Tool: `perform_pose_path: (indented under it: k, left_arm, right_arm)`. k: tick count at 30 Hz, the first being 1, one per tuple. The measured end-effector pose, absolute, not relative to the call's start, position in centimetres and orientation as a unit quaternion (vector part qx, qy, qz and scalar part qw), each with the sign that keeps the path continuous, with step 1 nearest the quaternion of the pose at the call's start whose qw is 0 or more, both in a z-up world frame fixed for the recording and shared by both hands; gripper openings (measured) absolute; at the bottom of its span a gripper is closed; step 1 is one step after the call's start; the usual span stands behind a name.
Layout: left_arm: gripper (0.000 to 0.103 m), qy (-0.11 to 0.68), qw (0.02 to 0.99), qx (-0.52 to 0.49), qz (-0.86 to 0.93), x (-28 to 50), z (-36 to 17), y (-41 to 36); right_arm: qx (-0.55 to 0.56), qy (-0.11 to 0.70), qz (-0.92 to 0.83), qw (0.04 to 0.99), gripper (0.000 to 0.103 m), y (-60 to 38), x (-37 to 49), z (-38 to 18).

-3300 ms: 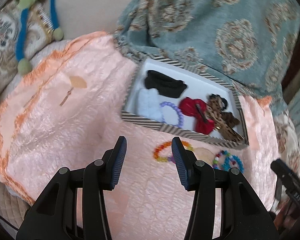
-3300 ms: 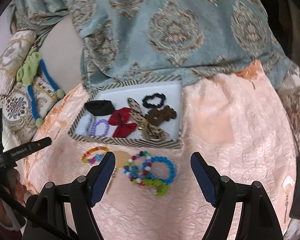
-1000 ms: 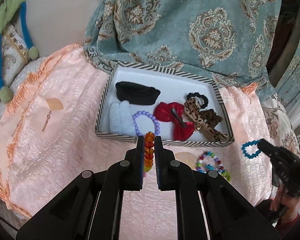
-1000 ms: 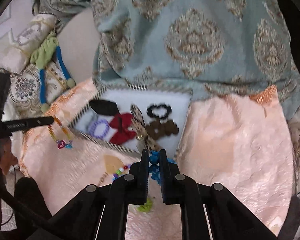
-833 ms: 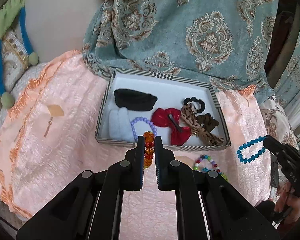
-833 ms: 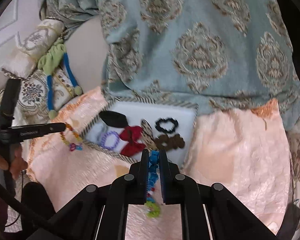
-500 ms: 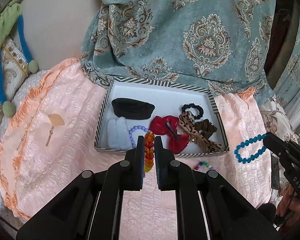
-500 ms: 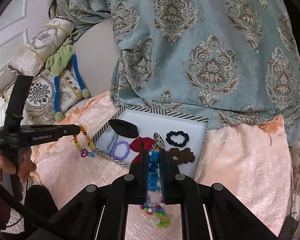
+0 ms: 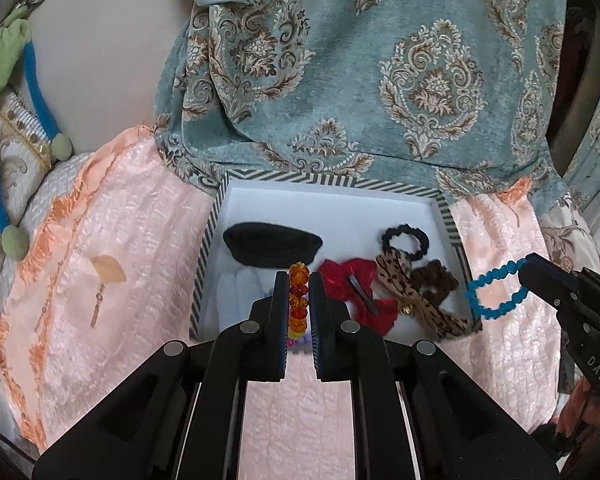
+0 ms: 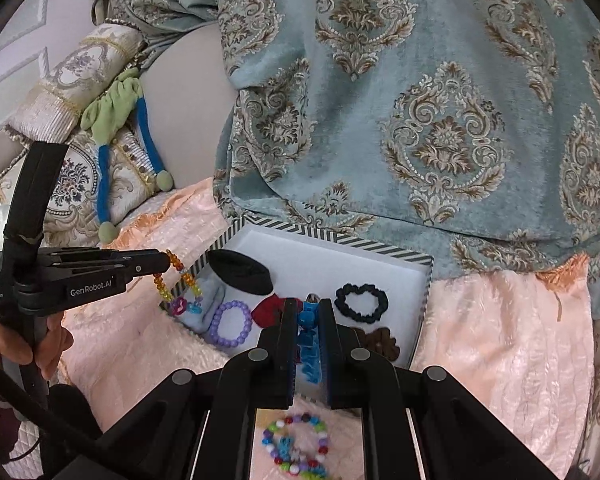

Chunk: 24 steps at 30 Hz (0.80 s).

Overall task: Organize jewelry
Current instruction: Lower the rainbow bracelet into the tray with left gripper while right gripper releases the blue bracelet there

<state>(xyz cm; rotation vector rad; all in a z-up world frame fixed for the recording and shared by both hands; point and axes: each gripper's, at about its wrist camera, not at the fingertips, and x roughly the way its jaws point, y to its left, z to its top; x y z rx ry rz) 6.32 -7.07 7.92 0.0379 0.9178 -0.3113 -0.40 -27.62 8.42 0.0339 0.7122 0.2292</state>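
A white box with a striped rim (image 9: 332, 179) (image 10: 324, 236) lies on the peach cloth and holds hair ties, a red bow (image 9: 356, 292) and a purple bead bracelet (image 10: 228, 323). My left gripper (image 9: 299, 292) is shut on an orange bead bracelet (image 9: 299, 296), held above the box's near left part; it hangs from the fingers in the right wrist view (image 10: 178, 280). My right gripper (image 10: 308, 320) is shut on a blue bead bracelet (image 10: 309, 340), held above the box's right side; it also shows in the left wrist view (image 9: 496, 294).
A multicoloured bead bracelet (image 10: 294, 448) lies on the peach cloth (image 9: 120, 280) in front of the box. A teal patterned blanket (image 9: 360, 60) rises behind the box. Patterned cushions (image 10: 80, 184) and a green-and-blue cord lie at the left.
Both grippers closed on bracelets lying on the cloth, lifted them and have carried them forward over the box. In the last second both have kept rising and moving toward the box.
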Motion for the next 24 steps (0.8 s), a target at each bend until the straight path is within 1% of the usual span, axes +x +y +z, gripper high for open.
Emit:
perform_pose_path:
  k: [14,19,24]
  left_arm:
    - [0.008,0.435,0.889,0.035,-0.139,13.0,7.8,-9.1]
    - [0.008,0.438,0.887,0.017,-0.147,15.7,7.7,-9.6]
    - [0.008,0.443,0.883,-0.011,-0.152,18.9,7.1,-10.2]
  right_arm:
    - [0.009,0.366,0.114,0.924,0.009,-26.7,6.4,7.2]
    - [0.006,0.372,0.117,0.921,0.009,-26.1,8.7,6.6]
    - [0.038,0.387,0.127,0.912,0.009,-25.4,12.0,5.0]
